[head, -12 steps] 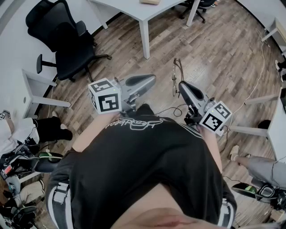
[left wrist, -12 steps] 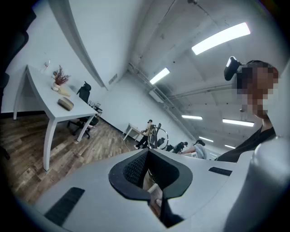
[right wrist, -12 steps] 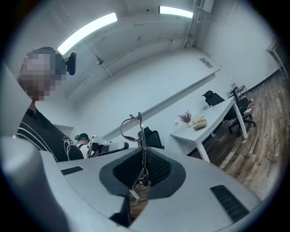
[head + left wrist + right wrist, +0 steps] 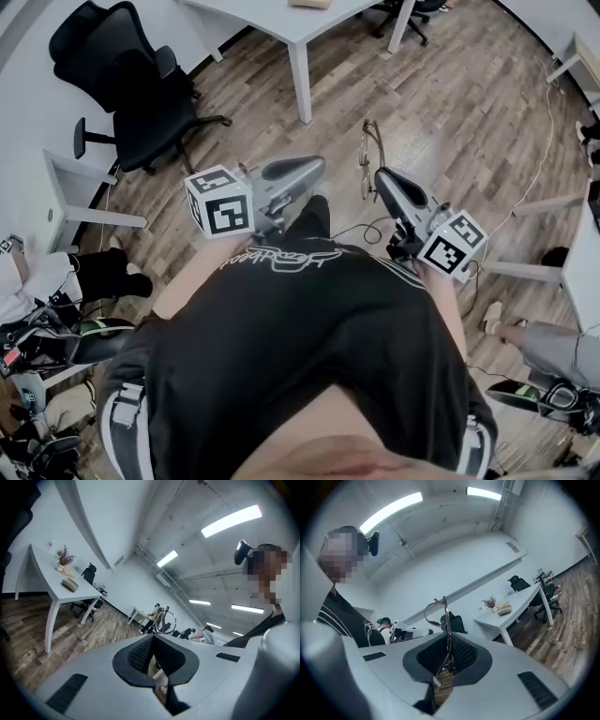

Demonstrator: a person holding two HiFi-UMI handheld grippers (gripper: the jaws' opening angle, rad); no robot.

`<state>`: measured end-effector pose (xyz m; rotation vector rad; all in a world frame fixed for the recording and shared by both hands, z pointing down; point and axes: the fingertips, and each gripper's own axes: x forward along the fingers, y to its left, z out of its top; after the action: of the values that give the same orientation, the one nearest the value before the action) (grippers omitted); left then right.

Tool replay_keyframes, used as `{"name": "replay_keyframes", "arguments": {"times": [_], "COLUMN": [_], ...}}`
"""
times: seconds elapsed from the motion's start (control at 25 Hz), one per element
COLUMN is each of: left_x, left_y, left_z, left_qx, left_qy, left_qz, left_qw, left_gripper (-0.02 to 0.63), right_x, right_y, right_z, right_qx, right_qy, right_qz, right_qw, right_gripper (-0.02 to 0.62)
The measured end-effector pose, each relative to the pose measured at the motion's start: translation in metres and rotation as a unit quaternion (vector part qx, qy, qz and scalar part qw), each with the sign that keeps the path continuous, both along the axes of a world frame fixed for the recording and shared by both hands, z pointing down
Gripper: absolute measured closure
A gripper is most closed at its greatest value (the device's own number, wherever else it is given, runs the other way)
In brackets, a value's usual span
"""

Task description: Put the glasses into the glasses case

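Observation:
My right gripper [image 4: 379, 178] is shut on thin wire-framed glasses [image 4: 369, 150], which stick up from its tip above the wooden floor. In the right gripper view the glasses [image 4: 446, 620] stand upright, pinched by a temple arm between the jaws of the right gripper [image 4: 447, 645]. My left gripper [image 4: 305, 172] hovers beside it, jaws together and holding nothing. The left gripper view shows the left gripper [image 4: 154, 641] with the glasses [image 4: 164, 620] just beyond it. A tan glasses case [image 4: 70, 585] lies on a white table [image 4: 51, 581], far ahead; it also shows as the case [image 4: 505, 610] and the case [image 4: 312, 3].
A small plant [image 4: 63, 557] stands on the white table [image 4: 281, 23] near the case. A black office chair [image 4: 131, 84] is at the left and a thin cable [image 4: 534, 178] runs across the floor at right. More desks and seated people are around the room.
Both grippers hold the same pose. The view has shifted slightly over the floor, and a dark trouser leg now shows further forward between the grippers.

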<state>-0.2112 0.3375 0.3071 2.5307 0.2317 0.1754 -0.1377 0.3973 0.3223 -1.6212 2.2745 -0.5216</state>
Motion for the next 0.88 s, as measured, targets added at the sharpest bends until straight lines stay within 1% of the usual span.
{"name": "replay_keyframes", "arguments": {"times": [0.24,0.44,0.52,0.68,0.88], "left_x": [0.013,0.031,0.034,0.042,0.06], "left_y": [-0.011,-0.025,-0.042,-0.093,-0.155], "left_z": [0.006,0.013,0.019,0.028,0.039], "left_qx": [0.001,-0.003,-0.008,-0.027,-0.043], "left_qy": [0.0,0.0,0.002,0.002,-0.004], "left_qz": [0.015,0.021,0.022,0.018,0.01], "left_qw": [0.9999,0.9998,0.9997,0.9995,0.999], "left_gripper": [0.598,0.598,0.598,0.598,0.598], "right_x": [0.013,0.028,0.031,0.037,0.057], "right_y": [-0.011,-0.025,-0.042,-0.092,-0.156], "right_z": [0.004,0.012,0.018,0.026,0.036], "right_qx": [0.004,0.001,-0.005,-0.025,-0.045], "right_qy": [-0.016,-0.015,-0.017,-0.02,-0.029], "right_qz": [0.013,0.014,0.014,0.012,0.002], "right_qw": [1.0,1.0,1.0,0.999,0.999], "right_gripper": [0.572,0.572,0.572,0.572,0.573]}}
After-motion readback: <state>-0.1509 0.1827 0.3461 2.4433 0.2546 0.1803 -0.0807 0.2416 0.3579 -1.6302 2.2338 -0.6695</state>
